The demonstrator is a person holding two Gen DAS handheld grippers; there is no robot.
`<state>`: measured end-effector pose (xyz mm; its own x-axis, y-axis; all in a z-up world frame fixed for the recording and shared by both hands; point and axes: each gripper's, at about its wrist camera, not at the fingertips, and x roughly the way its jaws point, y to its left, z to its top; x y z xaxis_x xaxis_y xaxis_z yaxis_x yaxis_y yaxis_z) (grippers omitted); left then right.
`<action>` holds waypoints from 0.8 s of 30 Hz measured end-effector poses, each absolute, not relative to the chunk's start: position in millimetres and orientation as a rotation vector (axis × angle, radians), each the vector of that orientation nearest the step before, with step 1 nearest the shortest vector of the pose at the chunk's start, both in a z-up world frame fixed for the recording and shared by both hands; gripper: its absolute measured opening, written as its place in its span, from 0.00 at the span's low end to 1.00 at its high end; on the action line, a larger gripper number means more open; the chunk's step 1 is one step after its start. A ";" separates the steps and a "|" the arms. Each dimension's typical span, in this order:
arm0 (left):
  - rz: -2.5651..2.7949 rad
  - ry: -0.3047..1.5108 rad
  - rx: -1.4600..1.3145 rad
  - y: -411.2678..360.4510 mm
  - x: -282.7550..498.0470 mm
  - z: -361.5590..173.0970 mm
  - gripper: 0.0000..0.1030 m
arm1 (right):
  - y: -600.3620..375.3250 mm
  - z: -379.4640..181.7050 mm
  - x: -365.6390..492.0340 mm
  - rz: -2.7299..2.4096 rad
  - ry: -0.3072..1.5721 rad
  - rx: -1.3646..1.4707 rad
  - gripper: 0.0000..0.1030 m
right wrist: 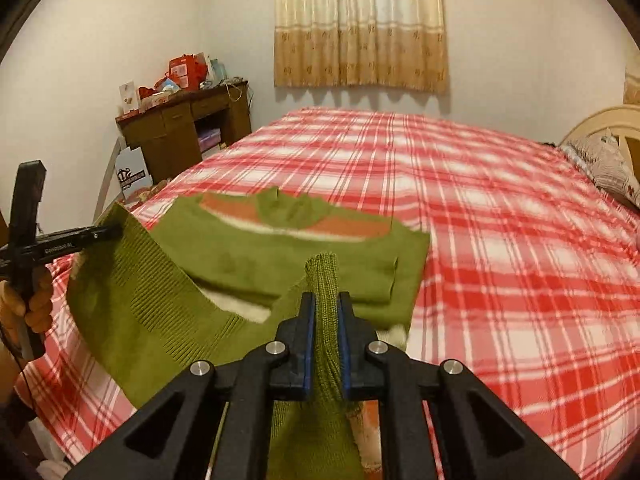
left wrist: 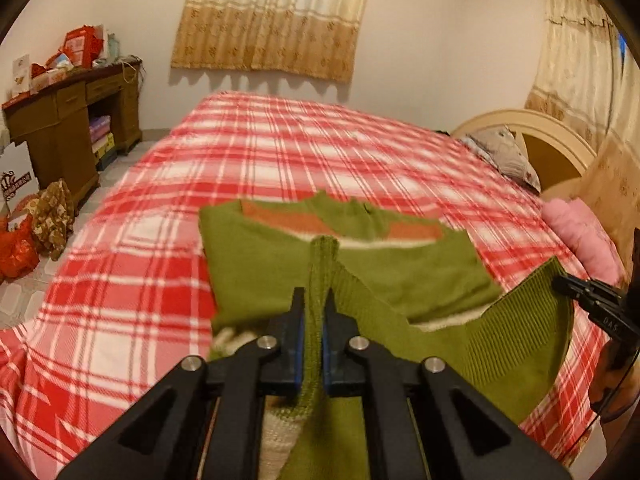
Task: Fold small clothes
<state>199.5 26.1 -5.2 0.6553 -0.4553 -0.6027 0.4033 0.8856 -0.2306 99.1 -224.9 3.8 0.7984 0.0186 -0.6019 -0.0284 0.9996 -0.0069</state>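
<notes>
A green knitted sweater (left wrist: 280, 268) with orange and white stripes lies on the red plaid bed (left wrist: 280, 152). Its ribbed bottom hem is lifted off the bed and stretched between both grippers, over the flat part. My left gripper (left wrist: 314, 300) is shut on one hem corner, which sticks up between the fingers. My right gripper (right wrist: 325, 304) is shut on the other hem corner. The sweater (right wrist: 248, 264) also shows in the right wrist view, with the left gripper (right wrist: 116, 232) pinching the hem at left. The right gripper (left wrist: 560, 282) shows at the right edge of the left wrist view.
The bed (right wrist: 500, 240) fills most of both views. A brown desk (left wrist: 68, 120) with boxes stands at the back left, with bags on the floor (left wrist: 24, 248). A pink cloth (left wrist: 580, 236), a pillow (left wrist: 504, 152) and the headboard (left wrist: 540, 136) lie to the right.
</notes>
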 end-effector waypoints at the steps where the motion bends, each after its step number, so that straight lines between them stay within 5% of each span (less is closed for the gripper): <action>1: -0.480 0.705 -0.087 26.3 203.9 -3.5 0.06 | -225.6 6.4 103.7 0.022 0.642 -0.017 0.09; 14: -0.385 0.697 -0.030 29.6 271.4 17.5 0.04 | -229.9 23.9 185.4 -0.021 0.649 -0.114 0.09; 19: -0.456 0.819 0.020 35.8 252.9 -24.0 0.21 | -226.6 13.7 167.3 -0.021 0.646 -0.128 0.09; 24: -0.466 0.876 0.064 23.9 238.0 -58.2 0.25 | -232.7 1.4 147.0 -0.016 0.673 -0.068 0.09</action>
<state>238.0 23.9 -58.2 0.5471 -0.3670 -0.7523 0.4188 0.8982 -0.1336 147.0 -232.7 1.4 0.7817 -0.0366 -0.6226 -0.0075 0.9977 -0.0680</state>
